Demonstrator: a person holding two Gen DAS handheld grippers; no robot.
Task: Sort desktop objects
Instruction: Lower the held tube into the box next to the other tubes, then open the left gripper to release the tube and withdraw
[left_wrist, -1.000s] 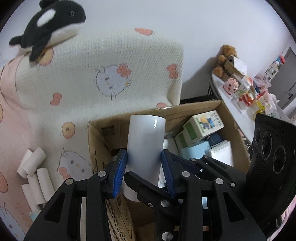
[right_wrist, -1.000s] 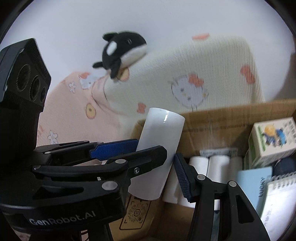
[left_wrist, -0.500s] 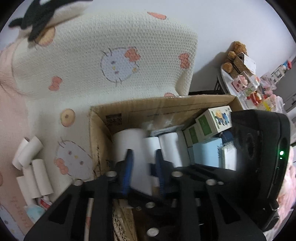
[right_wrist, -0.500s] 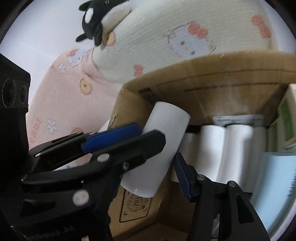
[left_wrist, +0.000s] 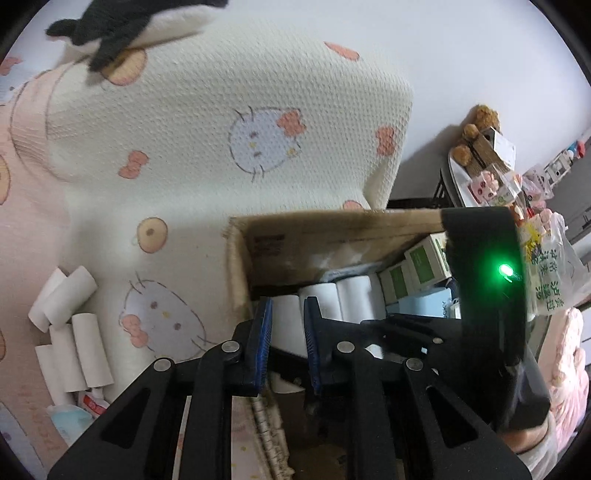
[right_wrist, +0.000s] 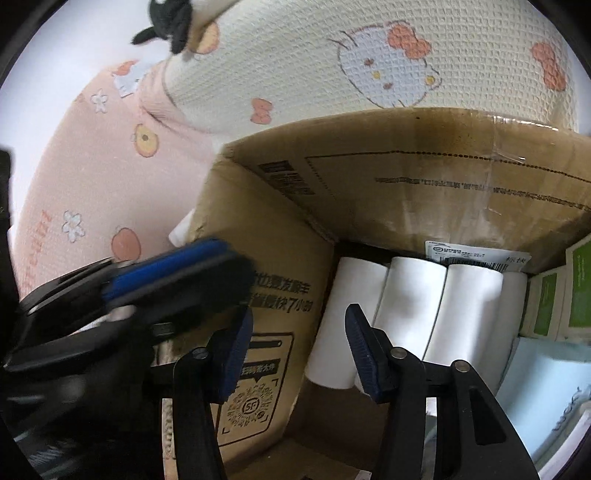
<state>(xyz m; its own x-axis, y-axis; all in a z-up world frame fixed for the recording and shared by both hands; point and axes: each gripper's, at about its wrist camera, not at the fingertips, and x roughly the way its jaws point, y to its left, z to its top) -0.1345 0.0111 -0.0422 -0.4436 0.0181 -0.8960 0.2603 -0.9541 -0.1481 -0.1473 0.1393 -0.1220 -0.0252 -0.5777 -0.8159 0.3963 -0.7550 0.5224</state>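
A cardboard box (left_wrist: 332, 229) (right_wrist: 424, 177) holds a row of white paper rolls (right_wrist: 410, 291) along its far wall. The leftmost roll (right_wrist: 347, 325) (left_wrist: 286, 314) lies in the box's left corner. My left gripper (left_wrist: 287, 339) is over the box's left wall with its blue pads a narrow gap apart and nothing between them; in the right wrist view it is blurred (right_wrist: 177, 273). My right gripper (right_wrist: 299, 354) is open and empty just in front of the leftmost roll. Several more white rolls (left_wrist: 70, 332) lie on the bedding left of the box.
Green-and-white boxes (left_wrist: 421, 266) (right_wrist: 561, 299) and a light blue notebook (right_wrist: 546, 380) fill the box's right part. A cream cat-print pillow (left_wrist: 240, 122) with a plush orca (left_wrist: 122, 22) rises behind. A cluttered shelf (left_wrist: 498, 177) stands far right.
The left gripper carried the white roll down into the box, let go of it in the left corner, and drew back. The right gripper moved down into the box.
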